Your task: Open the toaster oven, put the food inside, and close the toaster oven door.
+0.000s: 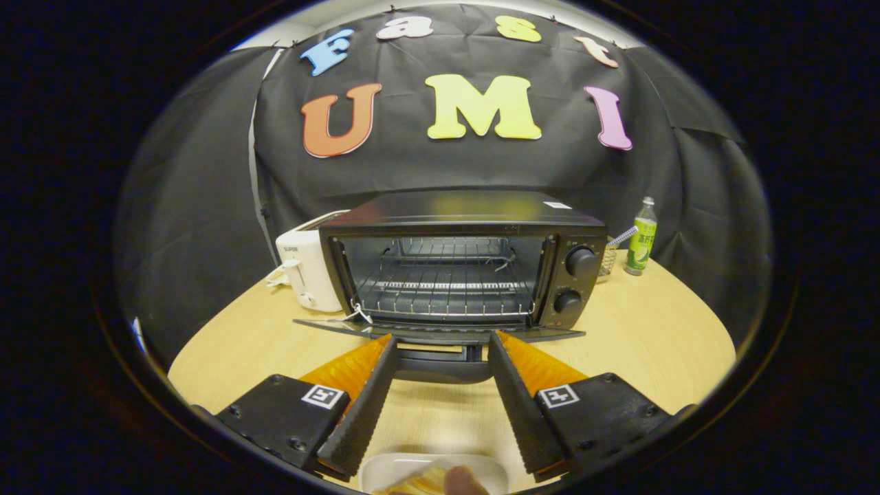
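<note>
Now we see the toaster oven [454, 268] in the middle of the frame with its door [440, 331] already folded down flat, so the wire rack [447, 289] inside lies bare. Our tool [441, 338] is spread wide and pinches nothing; both tips sit just before the front edge of the lowered door, and the dark handle of the door shows between them.

The food [423, 481] is at the very bottom centre of the frame, a pale yellowish piece on a white plate [385, 467], below the roots of the fingers. It is blurred, so we cannot tell its long axis. The relation that matters, as we judge it, is this: the food lies behind and under the tool, while the oven mouth lies straight ahead. We think the tool must draw back and dip toward the plate first, then carry forward along the same line over the table [653, 330].
</note>
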The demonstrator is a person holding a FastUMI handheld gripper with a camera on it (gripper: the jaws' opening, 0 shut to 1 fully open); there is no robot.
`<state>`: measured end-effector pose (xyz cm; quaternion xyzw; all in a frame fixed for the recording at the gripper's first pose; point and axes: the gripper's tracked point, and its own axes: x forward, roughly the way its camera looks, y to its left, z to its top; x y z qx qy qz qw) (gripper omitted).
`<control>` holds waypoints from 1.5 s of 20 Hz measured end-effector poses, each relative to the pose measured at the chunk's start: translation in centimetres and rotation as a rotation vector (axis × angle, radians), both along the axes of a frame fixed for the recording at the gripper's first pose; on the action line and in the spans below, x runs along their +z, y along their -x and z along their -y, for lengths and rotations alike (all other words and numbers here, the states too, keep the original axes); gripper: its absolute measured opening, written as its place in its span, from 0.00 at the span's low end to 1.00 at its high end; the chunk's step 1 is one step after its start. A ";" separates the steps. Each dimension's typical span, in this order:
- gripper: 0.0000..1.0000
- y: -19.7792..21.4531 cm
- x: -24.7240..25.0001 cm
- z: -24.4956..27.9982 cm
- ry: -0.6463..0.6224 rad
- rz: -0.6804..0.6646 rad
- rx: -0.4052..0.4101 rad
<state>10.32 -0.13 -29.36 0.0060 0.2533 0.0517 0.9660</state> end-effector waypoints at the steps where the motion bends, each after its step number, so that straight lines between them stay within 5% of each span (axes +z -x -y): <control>1: 0.88 0.2 -0.1 0.0 -0.008 -0.014 0.000; 10: 0.85 2.5 -3.8 0.4 -0.057 -0.179 0.035; 15: 0.82 2.0 -6.4 1.2 -0.032 -0.283 -0.011; 28: 0.84 5.4 3.5 2.4 0.128 -0.029 0.025; 29: 0.86 6.3 4.3 2.6 0.150 -0.004 0.040; 30: 0.99 7.1 4.8 2.8 0.167 0.017 0.056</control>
